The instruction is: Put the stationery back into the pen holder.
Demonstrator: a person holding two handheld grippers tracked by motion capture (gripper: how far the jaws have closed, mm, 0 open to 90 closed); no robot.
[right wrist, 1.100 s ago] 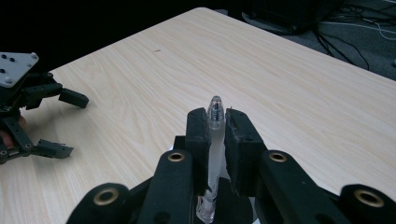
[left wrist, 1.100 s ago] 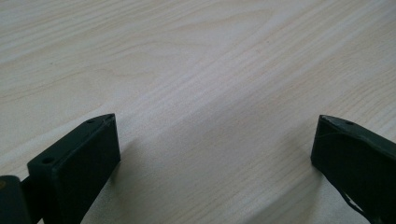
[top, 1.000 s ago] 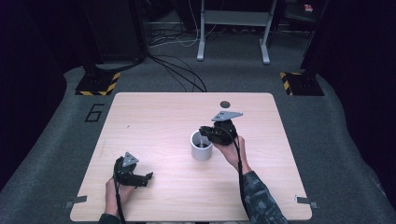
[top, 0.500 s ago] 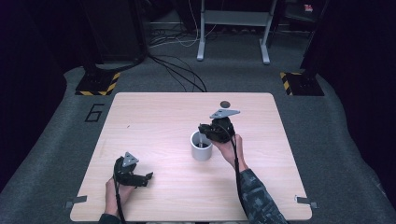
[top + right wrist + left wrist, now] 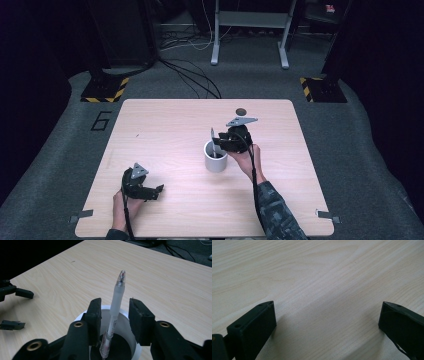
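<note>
A white cup [image 5: 215,159] stands near the middle of the wooden table [image 5: 165,125]. A clear pen [image 5: 213,141] stands in it, leaning, with its tip end up. My right gripper [image 5: 219,142] hovers over the cup's right rim. In the right gripper view the pen [image 5: 117,296] rises between the jaws of my right gripper [image 5: 115,302] with a gap on each side, above the cup [image 5: 124,312]. My left gripper [image 5: 157,193] rests open at the front left. Its jaws stand wide apart over bare wood in the left gripper view [image 5: 327,307].
A small dark round object [image 5: 241,111] lies near the table's far edge. Grey carpet surrounds the table, with cables [image 5: 190,75] and stand legs [image 5: 215,55] behind it. My left gripper [image 5: 28,310] shows at the far left of the right gripper view.
The right forearm has shifted slightly forward. Both grippers stay about where they were.
</note>
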